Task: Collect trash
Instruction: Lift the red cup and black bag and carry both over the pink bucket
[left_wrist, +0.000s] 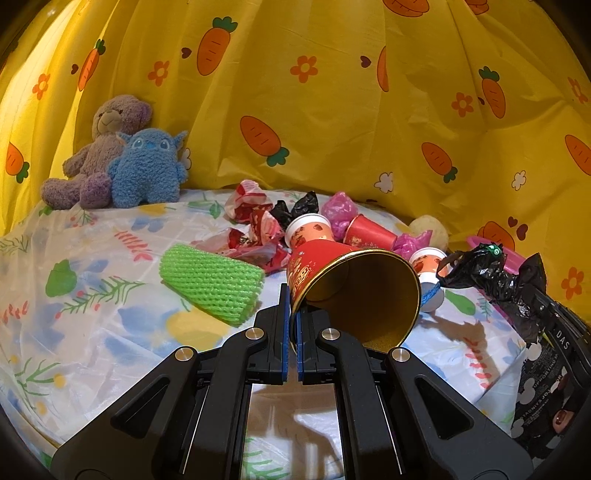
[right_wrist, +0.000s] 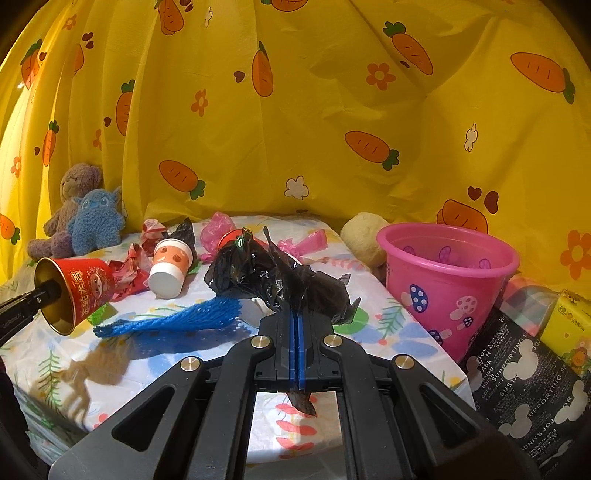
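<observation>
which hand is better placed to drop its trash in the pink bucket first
Right, probably: its tongs hold the black bag with the bucket close beside. The left tongs hold the red cup farther away.

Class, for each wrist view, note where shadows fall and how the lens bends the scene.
Left wrist: gripper shadow falls on the tablecloth near the frame's bottom; curtain bulges. Right wrist: orange-tinted shadow lower left, beneath the red cup; dark rounded corners.
</observation>
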